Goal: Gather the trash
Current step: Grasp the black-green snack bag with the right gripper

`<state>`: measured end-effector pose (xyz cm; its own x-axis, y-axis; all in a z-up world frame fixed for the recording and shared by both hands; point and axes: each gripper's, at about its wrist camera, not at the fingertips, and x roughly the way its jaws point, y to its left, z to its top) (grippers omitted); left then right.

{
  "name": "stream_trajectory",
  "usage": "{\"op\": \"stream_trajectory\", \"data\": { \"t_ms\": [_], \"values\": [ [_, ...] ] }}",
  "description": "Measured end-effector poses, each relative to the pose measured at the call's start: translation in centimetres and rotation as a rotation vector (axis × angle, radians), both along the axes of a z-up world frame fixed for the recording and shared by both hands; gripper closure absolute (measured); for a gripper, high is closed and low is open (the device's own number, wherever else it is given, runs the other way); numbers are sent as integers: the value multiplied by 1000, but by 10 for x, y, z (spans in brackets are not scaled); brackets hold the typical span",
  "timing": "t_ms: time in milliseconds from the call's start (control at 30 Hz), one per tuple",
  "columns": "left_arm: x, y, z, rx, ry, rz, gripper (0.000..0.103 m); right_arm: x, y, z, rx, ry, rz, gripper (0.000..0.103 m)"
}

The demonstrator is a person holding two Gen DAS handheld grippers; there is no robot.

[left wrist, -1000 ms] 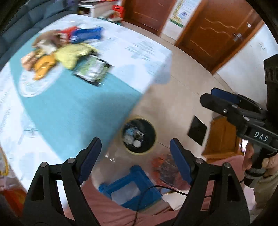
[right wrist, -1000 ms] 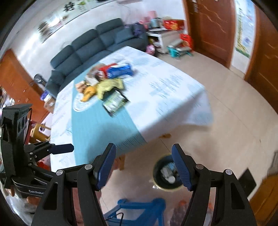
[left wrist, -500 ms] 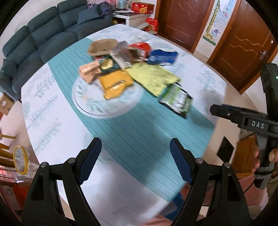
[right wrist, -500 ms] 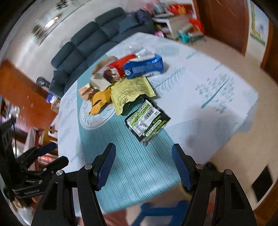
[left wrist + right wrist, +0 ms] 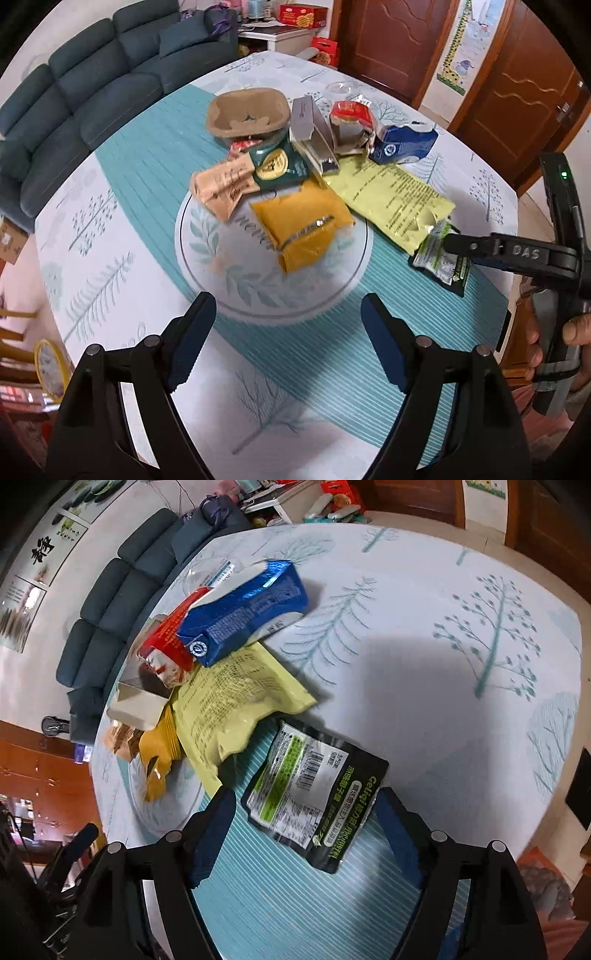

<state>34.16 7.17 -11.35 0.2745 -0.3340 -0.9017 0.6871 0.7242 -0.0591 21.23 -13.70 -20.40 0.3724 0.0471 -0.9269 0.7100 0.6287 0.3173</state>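
Observation:
Trash is piled on the table: a black and green wrapper (image 5: 314, 797) (image 5: 441, 260), a yellow bag (image 5: 236, 705) (image 5: 391, 197), a blue carton (image 5: 247, 613) (image 5: 402, 142), a red wrapper (image 5: 166, 642), an orange packet (image 5: 301, 230), a tan packet (image 5: 221, 184) and a brown pulp tray (image 5: 247, 114). My right gripper (image 5: 306, 834) hovers just above the black and green wrapper, its jaws opening wide on either side without pressing on it. My left gripper (image 5: 288, 339) stands open and empty over the near rim of the round mat (image 5: 207, 254), short of the orange packet.
The table (image 5: 110, 229) wears a white tree-print cloth with a teal striped runner (image 5: 332, 354). A dark sofa (image 5: 92, 81) stands behind it, wooden doors (image 5: 517, 81) at the back right. A hand (image 5: 569, 332) holds the right gripper's handle at the right edge.
Both grippers swung from over the floor and its trash bin to above the table. The right one dropped close over the black and green wrapper; the left one came in over the round mat.

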Motion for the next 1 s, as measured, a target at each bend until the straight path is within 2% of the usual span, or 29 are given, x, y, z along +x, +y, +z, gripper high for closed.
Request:
{"op": "stream_trajectory", "data": {
  "t_ms": [133,233,300,367,433,467,500,600,733,900,933,967,1000],
  "values": [
    [12,-11,-1,10,-33,-39,25,24,20,-3,-156,59,91,22],
    [21,-23,-5,21,-34,-71,25,35,42,-9,-293,114,220,23],
    [25,-30,-9,32,-37,-92,25,37,50,-13,-342,125,268,24],
    [30,-39,-13,45,-45,-115,24,36,52,-15,-365,117,291,28],
    [35,-49,-18,62,-54,-137,24,33,50,-14,-383,108,298,49],
    [36,-53,-20,68,-56,-151,24,32,48,-14,-386,103,299,55],
    [38,-58,-22,77,-58,-167,24,31,45,-14,-380,95,299,65],
    [44,-71,-27,96,-65,-205,25,24,32,-14,-339,59,302,78],
    [51,-87,-34,115,-42,-254,25,6,11,-8,-286,15,299,84],
    [54,-102,-53,170,-13,-289,25,-1,4,-8,-224,-35,287,86],
    [54,-104,-57,173,2,-289,30,-3,7,-6,-213,-41,282,86],
    [54,-104,-60,174,10,-289,45,-5,9,-4,-204,-47,278,86],
    [54,-105,-63,178,19,-285,49,-8,8,-4,-187,-55,274,86]
  ]
}}
